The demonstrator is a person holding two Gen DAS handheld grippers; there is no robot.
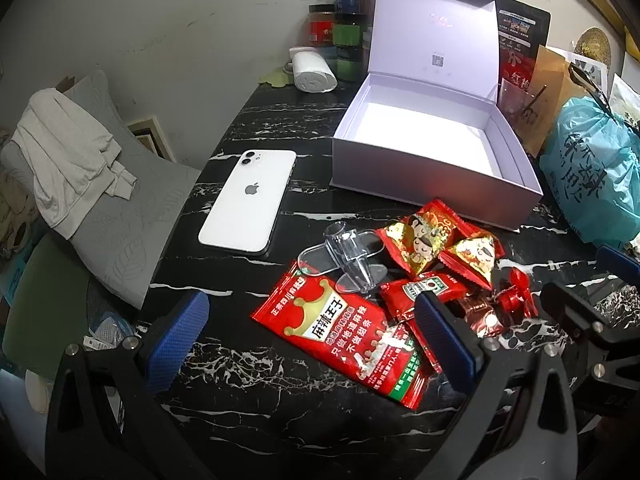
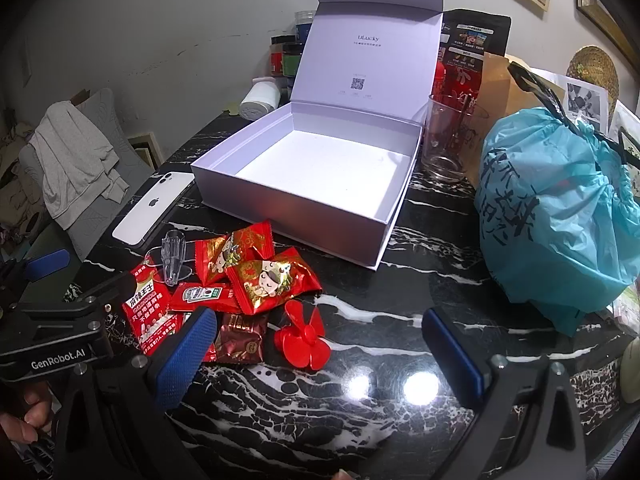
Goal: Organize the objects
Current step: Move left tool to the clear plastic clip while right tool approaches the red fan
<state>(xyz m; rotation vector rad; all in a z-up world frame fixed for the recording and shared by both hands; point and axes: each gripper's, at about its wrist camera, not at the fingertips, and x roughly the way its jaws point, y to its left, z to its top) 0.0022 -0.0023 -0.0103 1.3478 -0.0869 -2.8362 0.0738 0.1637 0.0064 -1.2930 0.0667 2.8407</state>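
Red snack packets (image 1: 352,320) lie heaped on the black marble table (image 2: 360,420), just in front of the open white box (image 2: 320,176), whose lid stands upright and whose inside is bare; among them sit two gold-printed candy pouches (image 2: 256,264), a brown wrapper (image 2: 240,338), a red plastic propeller (image 2: 304,340) and a clear plastic piece (image 1: 348,256); a white phone (image 1: 250,200) lies face down left of the pile; an empty glass (image 2: 444,140) stands right of the box, beside a teal bag (image 2: 560,216); the left gripper (image 1: 312,340) hovers over the packets, fingers apart, holding nothing; the right gripper (image 2: 320,360) hovers near the propeller, fingers likewise spread.
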